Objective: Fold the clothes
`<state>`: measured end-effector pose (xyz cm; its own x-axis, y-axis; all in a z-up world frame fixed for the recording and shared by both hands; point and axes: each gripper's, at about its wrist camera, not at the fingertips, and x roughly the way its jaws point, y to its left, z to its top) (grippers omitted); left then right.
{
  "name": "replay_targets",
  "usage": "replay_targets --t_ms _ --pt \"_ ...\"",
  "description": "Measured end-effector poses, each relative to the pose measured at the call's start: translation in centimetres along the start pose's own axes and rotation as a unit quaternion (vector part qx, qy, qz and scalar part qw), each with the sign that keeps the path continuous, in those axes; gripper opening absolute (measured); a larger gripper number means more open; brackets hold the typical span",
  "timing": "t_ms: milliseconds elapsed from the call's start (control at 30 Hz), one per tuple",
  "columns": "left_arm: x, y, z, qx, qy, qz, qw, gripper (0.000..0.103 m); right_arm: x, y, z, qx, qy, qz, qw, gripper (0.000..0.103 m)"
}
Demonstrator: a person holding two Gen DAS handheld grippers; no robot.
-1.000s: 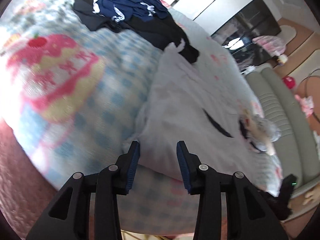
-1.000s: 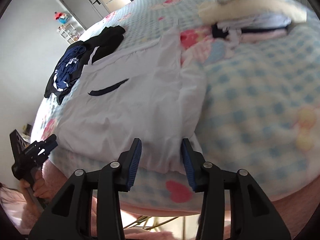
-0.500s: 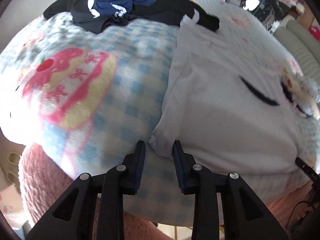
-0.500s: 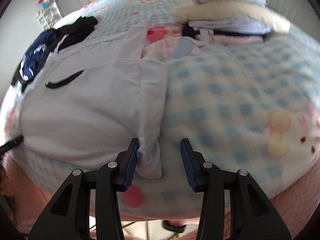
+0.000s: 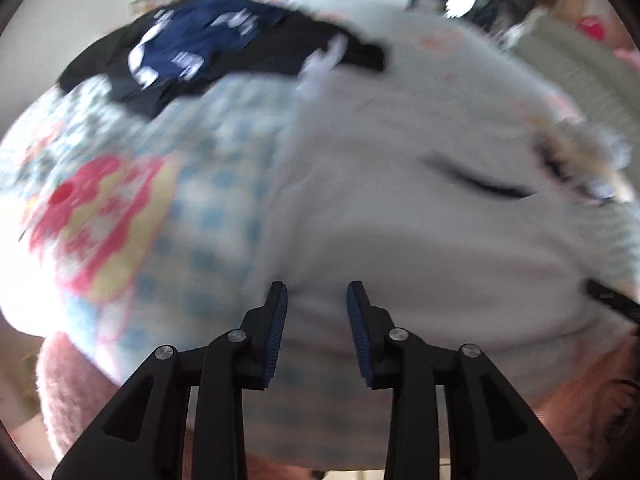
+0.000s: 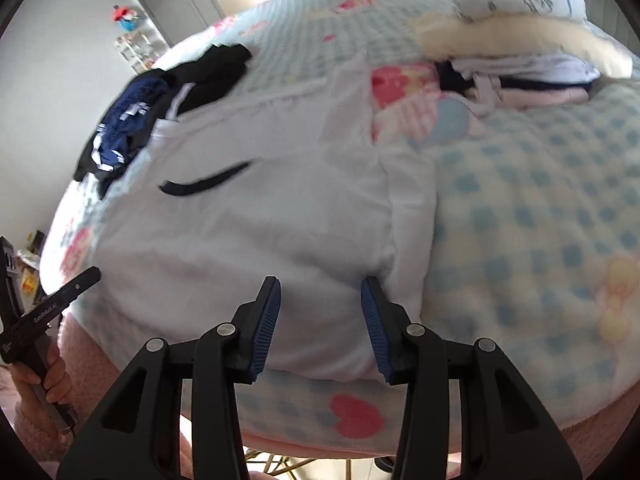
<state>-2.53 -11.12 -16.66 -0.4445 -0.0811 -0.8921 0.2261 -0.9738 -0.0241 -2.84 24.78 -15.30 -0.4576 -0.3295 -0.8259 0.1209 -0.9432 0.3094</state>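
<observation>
Lying lengthwise away, seemingly: white garment (image 6: 256,232)

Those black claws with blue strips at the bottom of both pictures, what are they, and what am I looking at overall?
They are two hand-held grippers; a person carries one in each hand, with a wide-angle camera on each looking forward along its fingers. One picture comes from the left gripper, the other from the right gripper.

Both look down at a bed covered by a blue-and-white checked blanket with cartoon prints. A white T-shirt with a dark curved logo lies spread on it. Behind it sits a heap of dark navy and black clothes, and to the right a stack of folded clothes.

Each gripper's jaws stand apart over the shirt's near hem. The left view is blurred, and its jaws have just been opening. Neither visibly pinches the cloth.
</observation>
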Motion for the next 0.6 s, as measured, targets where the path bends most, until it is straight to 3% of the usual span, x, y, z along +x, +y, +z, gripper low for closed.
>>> replay_targets --t_ms 33,133,200,267,400,500,567,600 --pt "0.0 0.5 0.1 0.004 0.005 -0.004 1.0000 0.040 -0.1 -0.6 -0.2 0.011 0.001 0.001 1.000 0.038" --pt "-2.7 -0.4 0.6 0.039 -0.041 0.021 0.9982 0.039 -1.4 -2.0 0.3 0.034 -0.010 0.004 0.999 0.037" --pt "-4.5 -1.4 1.3 0.052 -0.081 -0.005 0.9954 0.039 -2.7 -2.2 1.0 0.027 -0.032 -0.013 0.999 0.040" --pt "-5.4 -2.4 2.1 0.054 -0.108 -0.051 0.9914 0.041 -3.0 -1.9 2.2 0.013 -0.040 -0.002 0.999 0.040" --pt "-3.5 -5.3 3.6 0.073 -0.110 -0.130 0.9827 0.043 -1.7 -0.1 3.6 -0.029 -0.028 0.004 0.999 0.040" --pt "0.1 -5.5 3.9 0.057 -0.069 -0.094 0.9915 0.043 0.5 1.3 3.5 -0.057 -0.007 -0.002 0.998 0.040" --pt "1.4 -4.1 3.6 0.043 -0.057 -0.031 0.9970 0.044 1.7 1.8 3.3 -0.070 0.002 -0.013 0.997 0.040" --pt "1.7 -2.9 3.3 0.036 -0.054 -0.019 0.9977 0.042 1.9 1.8 3.2 -0.075 0.001 -0.025 0.997 0.040"
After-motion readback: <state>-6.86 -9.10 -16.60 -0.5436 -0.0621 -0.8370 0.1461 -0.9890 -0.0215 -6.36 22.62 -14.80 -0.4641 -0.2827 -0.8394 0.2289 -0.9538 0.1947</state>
